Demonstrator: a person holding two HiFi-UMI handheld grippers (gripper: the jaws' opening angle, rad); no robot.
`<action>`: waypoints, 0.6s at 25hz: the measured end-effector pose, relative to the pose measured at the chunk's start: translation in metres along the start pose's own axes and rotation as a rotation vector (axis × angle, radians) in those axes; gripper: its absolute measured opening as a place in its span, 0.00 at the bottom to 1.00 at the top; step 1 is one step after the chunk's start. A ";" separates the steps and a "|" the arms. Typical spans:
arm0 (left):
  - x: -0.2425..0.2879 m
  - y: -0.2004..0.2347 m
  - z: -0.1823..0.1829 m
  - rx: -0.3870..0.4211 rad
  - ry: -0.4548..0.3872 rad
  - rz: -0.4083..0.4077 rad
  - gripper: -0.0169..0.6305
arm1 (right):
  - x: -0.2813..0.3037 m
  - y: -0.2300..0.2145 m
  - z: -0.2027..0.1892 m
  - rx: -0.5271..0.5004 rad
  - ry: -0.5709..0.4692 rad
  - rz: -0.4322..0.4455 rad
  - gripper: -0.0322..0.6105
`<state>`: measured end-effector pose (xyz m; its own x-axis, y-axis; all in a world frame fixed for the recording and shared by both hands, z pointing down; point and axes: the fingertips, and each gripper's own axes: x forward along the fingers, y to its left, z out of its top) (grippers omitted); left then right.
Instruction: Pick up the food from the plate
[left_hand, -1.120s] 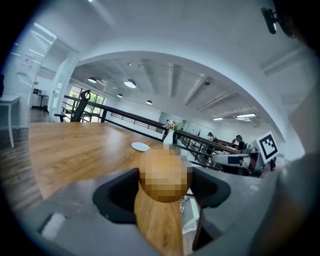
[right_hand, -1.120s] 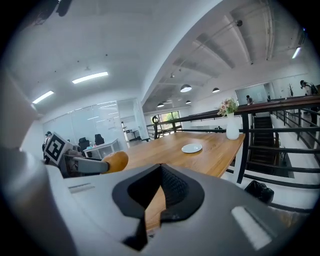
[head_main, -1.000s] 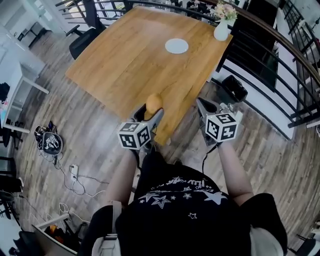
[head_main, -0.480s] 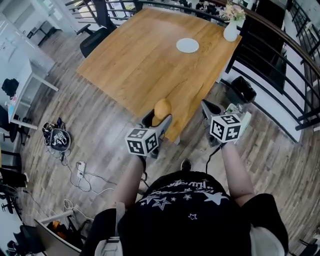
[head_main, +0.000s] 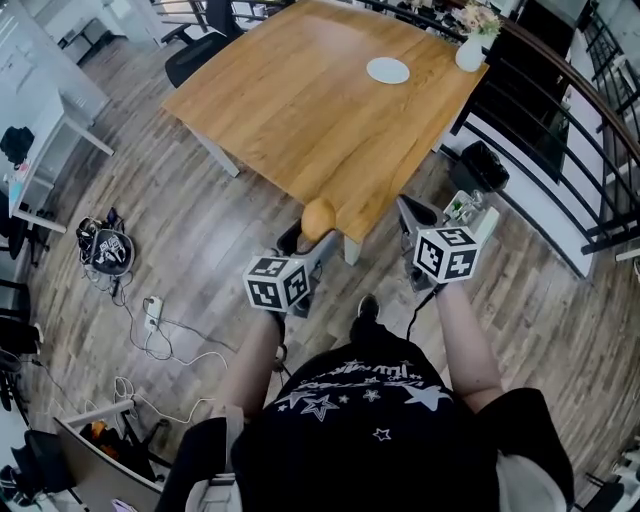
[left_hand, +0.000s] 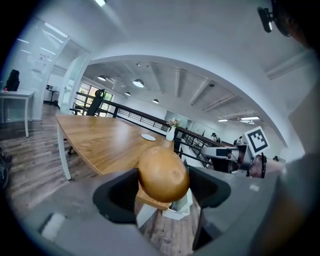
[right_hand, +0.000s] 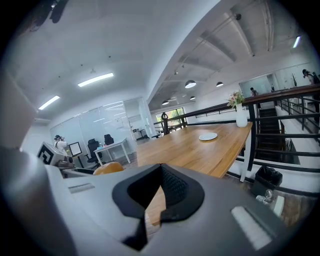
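Far left on the wood floor lies a loose cable (head_main: 150, 330), well clear of the person's feet and of no account to the work. Next comes the left gripper (head_main: 314, 238), held out in front of the body at about waist height. Its jaws stand wide, yet they are not empty. The food (left_hand: 163, 172), a round orange-brown lump, sits squarely between the two dark pads and fills the gap, so the wide spread is simply the width of what they clamp. The pads seem to take it about its broadest part, which I judge the safest hold on something round that could squirt out of a grip placed higher or lower. It hangs in the air just off the near corner of the table (head_main: 280, 110), well apart from the plate (head_main: 388, 70), which lies bare near the table's far edge. The pick-up therefore looks done. To the right, the right gripper (right_hand: 154, 197) is held level beside the other, its jaws drawn together to a thin slit with nothing in it. It probably idles because one grip is enough for so small a load. Furthest right a white vase (head_main: 470, 52) stands at the table's far corner, just beyond the plate.
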<state>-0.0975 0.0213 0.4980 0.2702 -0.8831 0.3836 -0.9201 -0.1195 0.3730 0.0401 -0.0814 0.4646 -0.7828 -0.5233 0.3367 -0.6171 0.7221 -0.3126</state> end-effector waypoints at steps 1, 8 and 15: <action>-0.008 -0.002 -0.003 0.001 -0.002 -0.002 0.53 | -0.006 0.006 -0.005 0.000 0.003 -0.002 0.05; -0.066 -0.015 -0.028 0.004 -0.014 -0.005 0.53 | -0.043 0.050 -0.031 0.002 -0.001 -0.013 0.05; -0.119 -0.030 -0.047 0.005 -0.028 -0.003 0.53 | -0.087 0.088 -0.051 -0.011 -0.007 -0.017 0.05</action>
<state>-0.0890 0.1510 0.4807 0.2654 -0.8949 0.3587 -0.9207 -0.1247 0.3698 0.0581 0.0506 0.4530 -0.7725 -0.5389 0.3359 -0.6299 0.7175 -0.2974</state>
